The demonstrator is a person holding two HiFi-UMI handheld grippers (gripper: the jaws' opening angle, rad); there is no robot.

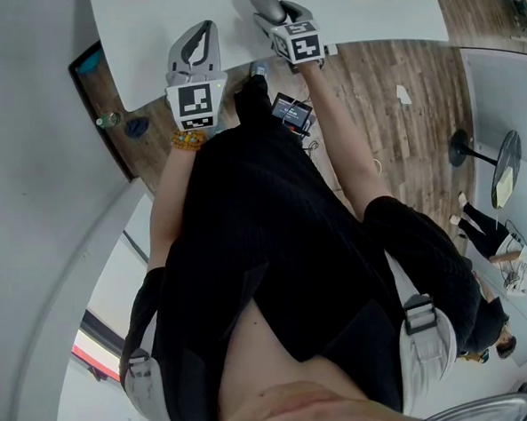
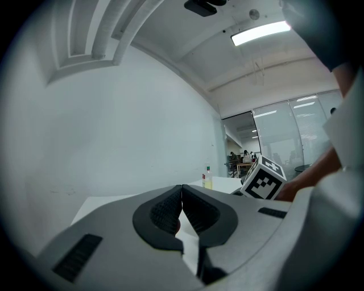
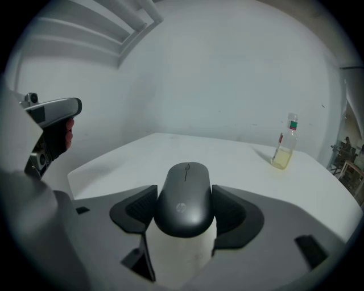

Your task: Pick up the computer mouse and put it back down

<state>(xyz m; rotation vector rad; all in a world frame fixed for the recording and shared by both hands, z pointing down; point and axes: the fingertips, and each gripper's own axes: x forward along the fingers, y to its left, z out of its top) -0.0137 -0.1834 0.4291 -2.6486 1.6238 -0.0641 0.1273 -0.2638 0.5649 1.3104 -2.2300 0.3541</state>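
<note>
- Computer mouse [image 3: 185, 196] is gripped by its two sides in the right gripper [image 3: 185, 209], above the white table [image 3: 227, 153]; contact with the tabletop cannot be determined.
- Left gripper [image 2: 182, 207] is noted with jaws pressed together on nothing, parked just beside the right one.
- Risk: the mouse's sides are smooth and curved (a judgement), so a slip out of the pads is possible if pressure is eased early.
- Risk: the table's near edge is judged close beneath the grippers; a mouse released short of it could be lost to the floor.
- Open tabletop is seen ahead; the bottle [image 3: 284, 149] stands well apart at the far right.
</note>
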